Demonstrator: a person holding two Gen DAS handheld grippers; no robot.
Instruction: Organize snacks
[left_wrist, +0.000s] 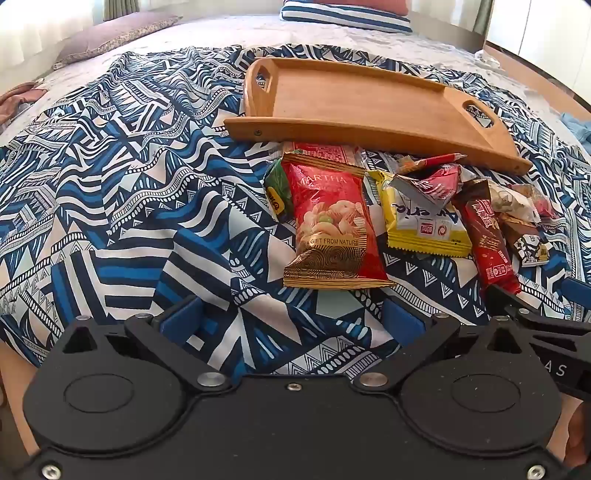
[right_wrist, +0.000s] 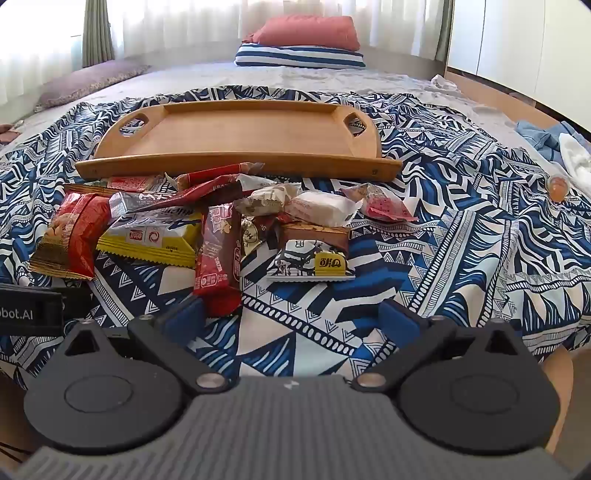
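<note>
A pile of snack packets lies on the patterned bedspread in front of an empty wooden tray (left_wrist: 354, 99) (right_wrist: 236, 136). It includes a red nut bag (left_wrist: 332, 221) (right_wrist: 70, 232), a yellow packet (left_wrist: 424, 225) (right_wrist: 155, 236), a dark red bar (left_wrist: 491, 240) (right_wrist: 216, 258), a brown and white packet (right_wrist: 314, 254) and several small wrapped sweets. My left gripper (left_wrist: 293, 317) is open and empty, just short of the red nut bag. My right gripper (right_wrist: 291, 314) is open and empty, its left finger (right_wrist: 184, 317) beside the dark red bar's near end.
Blue and white patterned bedspread (left_wrist: 129, 203) covers the bed. Pillows (right_wrist: 299, 44) lie at the far end. Blue cloth (right_wrist: 546, 136) and a small orange object (right_wrist: 557, 186) lie at the right. The other gripper's body shows at the left edge of the right wrist view (right_wrist: 29, 310).
</note>
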